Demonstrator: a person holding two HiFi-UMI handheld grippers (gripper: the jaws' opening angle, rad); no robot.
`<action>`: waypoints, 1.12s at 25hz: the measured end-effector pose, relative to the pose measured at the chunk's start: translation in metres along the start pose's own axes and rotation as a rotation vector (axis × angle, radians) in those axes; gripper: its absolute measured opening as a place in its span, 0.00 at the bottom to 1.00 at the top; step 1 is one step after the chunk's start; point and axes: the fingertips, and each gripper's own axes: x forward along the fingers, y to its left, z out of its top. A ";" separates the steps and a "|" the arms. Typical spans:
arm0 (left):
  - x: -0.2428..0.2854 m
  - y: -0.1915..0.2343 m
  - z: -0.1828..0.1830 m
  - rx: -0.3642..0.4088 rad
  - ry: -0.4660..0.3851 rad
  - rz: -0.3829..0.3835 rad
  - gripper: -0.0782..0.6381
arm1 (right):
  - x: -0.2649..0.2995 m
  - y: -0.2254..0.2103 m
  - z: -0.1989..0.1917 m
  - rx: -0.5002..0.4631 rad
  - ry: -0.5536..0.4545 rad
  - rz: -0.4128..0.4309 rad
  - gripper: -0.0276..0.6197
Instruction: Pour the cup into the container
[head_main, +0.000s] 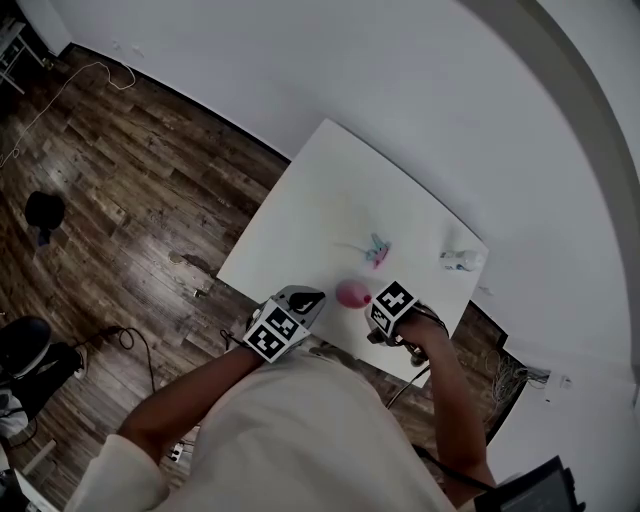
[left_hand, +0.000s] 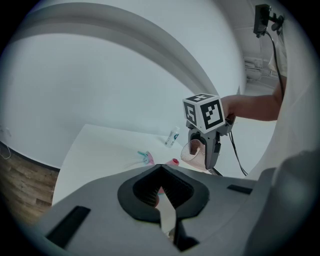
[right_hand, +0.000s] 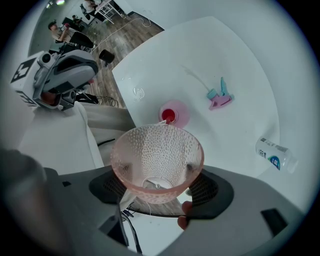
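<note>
head view: both grippers hang over the near edge of the white table (head_main: 330, 190). the right gripper (head_main: 378, 305) sits just beside the pink container (head_main: 352, 293); the cup (right_hand: 157, 152) cannot be told apart from the container here. the left gripper (head_main: 308, 302) is near the container's other side, not touching it. a spray nozzle (head_main: 378, 250) and a small bottle (head_main: 460, 260) lie further out on the table. left gripper view: its jaws meet at the tips, with only a thin slit lower down, and grip nothing i can make out. beyond them the cup hangs above the table in the right gripper, tipped over, with its mouth to the left of this view, toward the container, whose rim just shows over the jaws. the cup's long axis looks nearer level than upright. right gripper view: the jaws stand part way open and are clamped on the cup's dimpled wall, one pad on each side, low down. the cup's axis runs along the jaws, base toward the camera, mouth outward and down at the container. the container stands on the table just past the cup's rim and shows red inside. the cup looks empty, bar a small speck at its base. so the pour seems done or all but done; what is left, i judge, is to right the cup and set it down.
</note>
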 end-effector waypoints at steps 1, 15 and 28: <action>-0.001 0.000 -0.001 -0.001 -0.001 0.001 0.12 | 0.000 0.001 0.000 -0.001 0.002 0.001 0.61; -0.002 0.004 -0.002 -0.016 -0.011 0.012 0.12 | 0.000 -0.001 0.000 -0.003 0.044 0.014 0.61; -0.004 0.007 -0.003 -0.026 -0.022 0.021 0.12 | 0.000 0.001 -0.001 -0.001 0.084 0.043 0.61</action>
